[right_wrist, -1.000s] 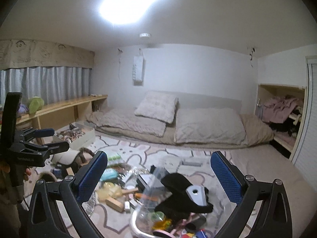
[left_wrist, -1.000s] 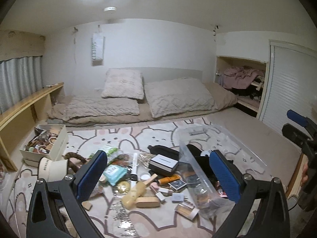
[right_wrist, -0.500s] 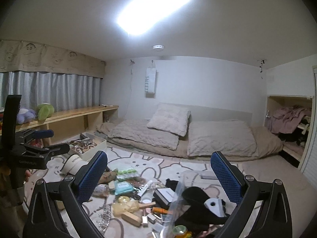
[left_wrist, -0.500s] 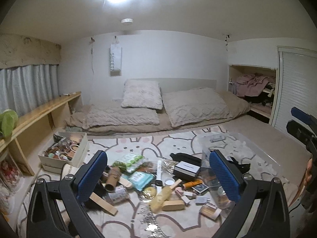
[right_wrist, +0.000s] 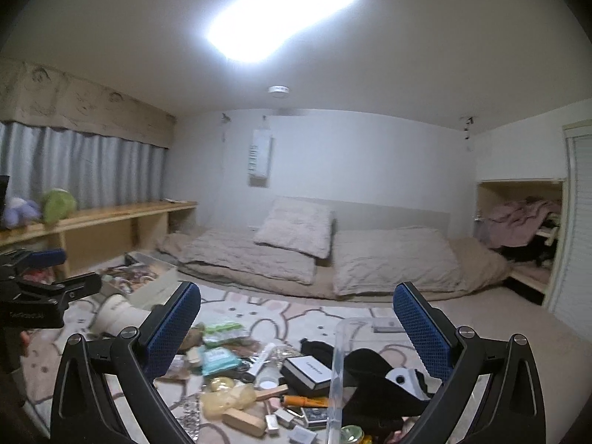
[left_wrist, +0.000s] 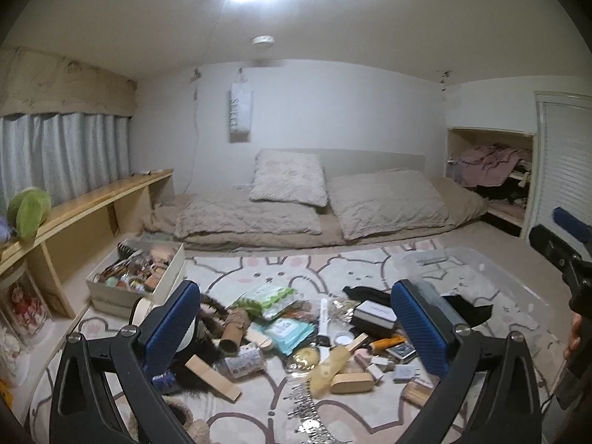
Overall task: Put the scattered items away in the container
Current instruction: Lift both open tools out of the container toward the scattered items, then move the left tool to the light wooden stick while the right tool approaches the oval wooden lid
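Scattered items lie on a bunny-print rug [left_wrist: 273, 277]: a teal wipes pack [left_wrist: 286, 333], a green packet [left_wrist: 264, 294], a cardboard tube [left_wrist: 233, 329], a wooden block [left_wrist: 212, 372], a black-and-white box [left_wrist: 373, 312] and small bits. A clear plastic container [left_wrist: 492, 281] stands to the right; it also shows in the right wrist view [right_wrist: 338, 370], holding a black item [right_wrist: 373, 381]. My left gripper [left_wrist: 292, 333] is open and empty above the pile. My right gripper [right_wrist: 296, 333] is open and empty above the pile and the container's edge.
A white box of trinkets [left_wrist: 137, 277] and a white cup [right_wrist: 118, 314] sit at the left by a wooden shelf [left_wrist: 92, 199]. A low bed [left_wrist: 314, 211] with pillows runs along the back. A closet nook [left_wrist: 492, 174] is at the right.
Both grippers have lifted and tilted up, so more ceiling shows and the rug items sit lower. The left view has swung left, showing more of the shelf. Both stay open.
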The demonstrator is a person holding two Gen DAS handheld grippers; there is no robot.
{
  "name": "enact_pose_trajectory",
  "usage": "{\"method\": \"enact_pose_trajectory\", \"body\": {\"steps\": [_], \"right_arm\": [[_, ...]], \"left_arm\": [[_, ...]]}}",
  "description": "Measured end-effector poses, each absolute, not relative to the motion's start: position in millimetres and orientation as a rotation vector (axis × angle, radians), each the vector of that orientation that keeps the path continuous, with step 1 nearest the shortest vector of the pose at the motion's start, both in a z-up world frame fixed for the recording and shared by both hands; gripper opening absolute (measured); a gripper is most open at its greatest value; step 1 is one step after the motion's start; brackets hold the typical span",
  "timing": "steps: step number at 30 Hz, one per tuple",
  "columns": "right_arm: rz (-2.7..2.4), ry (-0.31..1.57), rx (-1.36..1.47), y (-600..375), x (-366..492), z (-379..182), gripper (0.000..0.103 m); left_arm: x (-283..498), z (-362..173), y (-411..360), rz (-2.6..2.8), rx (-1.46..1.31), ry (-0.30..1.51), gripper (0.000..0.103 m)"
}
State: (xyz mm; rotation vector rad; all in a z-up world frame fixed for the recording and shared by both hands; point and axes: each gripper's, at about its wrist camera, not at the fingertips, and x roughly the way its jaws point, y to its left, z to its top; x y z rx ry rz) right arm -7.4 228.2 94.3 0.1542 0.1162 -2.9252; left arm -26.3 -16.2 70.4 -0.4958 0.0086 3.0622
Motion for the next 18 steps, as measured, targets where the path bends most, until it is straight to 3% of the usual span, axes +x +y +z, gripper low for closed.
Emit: {"method": "enact_pose_trajectory", "body": {"steps": [11, 18], "right_arm": [[-2.854, 0.179, 0.329, 184, -48, 34, 0.103], [-2.823, 0.244, 0.469, 166, -85, -30, 0.103]], "left_arm": [[-63, 11, -50, 3.225, -0.583, -0.016, 0.103], [-101, -51, -69, 3.276, -0.805, -0.008, 0.103]]}}
